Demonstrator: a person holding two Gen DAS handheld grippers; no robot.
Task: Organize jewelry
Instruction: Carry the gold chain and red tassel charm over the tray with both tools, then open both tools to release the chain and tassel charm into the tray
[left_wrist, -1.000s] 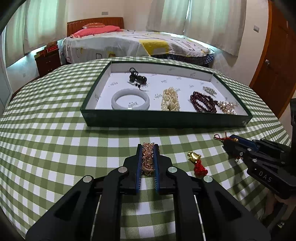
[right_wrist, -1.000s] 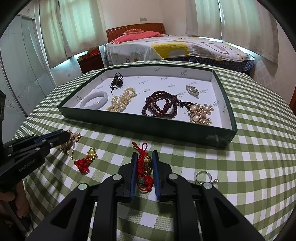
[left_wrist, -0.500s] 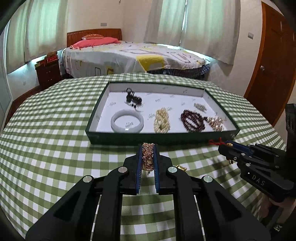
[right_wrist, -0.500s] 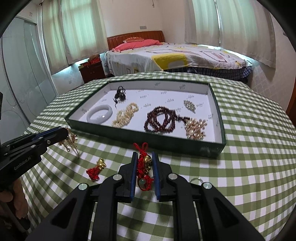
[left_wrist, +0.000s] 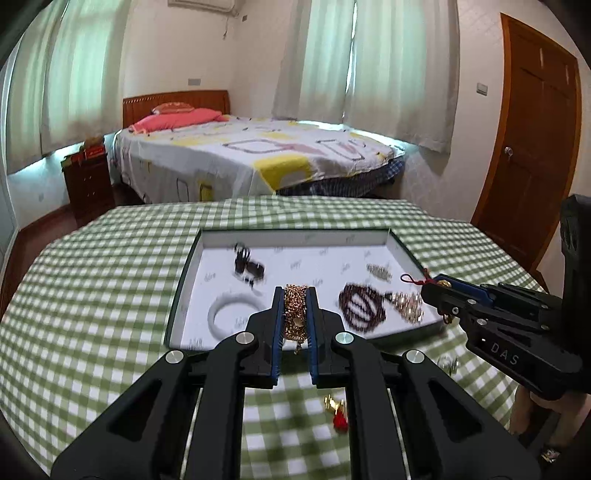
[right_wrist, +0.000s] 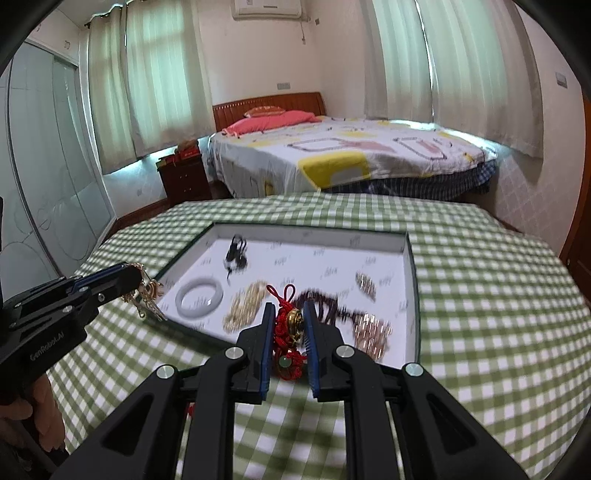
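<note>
My left gripper (left_wrist: 294, 295) is shut on a gold chain ornament (left_wrist: 294, 317), held in the air over the near edge of the green-walled jewelry tray (left_wrist: 184, 280). My right gripper (right_wrist: 289, 312) is shut on a red knotted charm with a gold bell (right_wrist: 289, 328), also lifted near the tray's front edge (right_wrist: 192, 330). The tray holds a white bangle (right_wrist: 199, 301), a pearl strand (right_wrist: 245, 304), dark red beads (left_wrist: 360, 306), a black piece (left_wrist: 247, 264) and gold brooches (left_wrist: 408, 306). A red-and-gold charm (left_wrist: 338, 411) lies on the cloth.
The round table wears a green checked cloth (left_wrist: 92, 295). A small ring (left_wrist: 448, 363) lies on the cloth under the right gripper's body (left_wrist: 517, 332). The left gripper's body (right_wrist: 48, 310) shows at the left. A bed (left_wrist: 251, 155) and a door (left_wrist: 532, 147) stand beyond.
Both grippers have risen from the cloth with their pieces and moved toward the tray. The view now looks down on the tray from higher up.
</note>
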